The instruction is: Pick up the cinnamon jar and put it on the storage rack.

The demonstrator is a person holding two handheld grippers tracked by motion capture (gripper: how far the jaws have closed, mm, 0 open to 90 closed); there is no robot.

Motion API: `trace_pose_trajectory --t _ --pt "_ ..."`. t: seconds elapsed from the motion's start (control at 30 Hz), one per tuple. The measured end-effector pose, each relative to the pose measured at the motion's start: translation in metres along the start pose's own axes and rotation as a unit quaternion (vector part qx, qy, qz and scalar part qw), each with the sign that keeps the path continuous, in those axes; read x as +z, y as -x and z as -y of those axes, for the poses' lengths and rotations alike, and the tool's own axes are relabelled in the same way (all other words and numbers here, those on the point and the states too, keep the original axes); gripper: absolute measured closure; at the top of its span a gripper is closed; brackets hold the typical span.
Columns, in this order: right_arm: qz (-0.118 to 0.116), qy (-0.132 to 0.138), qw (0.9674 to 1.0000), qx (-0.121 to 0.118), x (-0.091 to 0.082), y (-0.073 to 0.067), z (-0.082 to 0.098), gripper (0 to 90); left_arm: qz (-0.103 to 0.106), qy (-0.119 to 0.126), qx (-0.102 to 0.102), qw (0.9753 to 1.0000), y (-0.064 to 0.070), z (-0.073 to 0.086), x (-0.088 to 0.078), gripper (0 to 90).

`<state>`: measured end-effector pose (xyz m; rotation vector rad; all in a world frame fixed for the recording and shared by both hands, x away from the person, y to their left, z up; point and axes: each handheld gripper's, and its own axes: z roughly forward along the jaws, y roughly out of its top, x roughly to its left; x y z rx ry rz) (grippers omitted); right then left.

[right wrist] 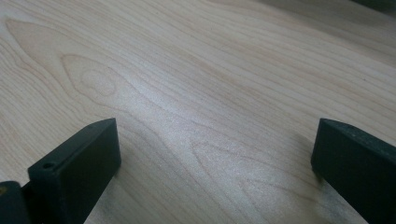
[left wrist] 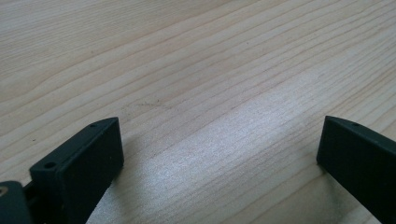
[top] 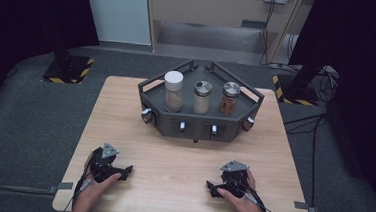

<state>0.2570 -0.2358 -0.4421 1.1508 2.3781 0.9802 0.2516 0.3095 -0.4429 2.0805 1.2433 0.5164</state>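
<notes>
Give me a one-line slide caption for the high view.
Both hand-held grippers, left and right, rest open on the wooden table before a grey rack holding three spice jars.

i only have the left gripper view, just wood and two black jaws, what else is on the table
Observer: A dark grey angular tray stands at the table's far side, holding three jars in a row.
Operator: what's in them
Observer: The white-lidded jar holds pale tan stuff, the middle jar something lighter, the right jar reddish-brown.
Operator: where's the other gripper
Observer: The right gripper sits near the table's front edge, jaws wide open over bare wood, nothing between them.
</notes>
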Motion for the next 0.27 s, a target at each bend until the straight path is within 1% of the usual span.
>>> trace_pose_trajectory --t 0.07,0.27 --pt "0.001 0.012 0.9999 0.000 0.0000 -0.0003 0.0065 1.0 0.000 0.000 0.000 1.0000 0.0000 0.0000 0.0000 0.0" --pt "0.001 0.012 0.9999 0.001 0.0000 -0.0005 0.0064 0.9 0.000 0.000 0.000 1.0000 -0.0001 0.0000 0.0000 0.0"
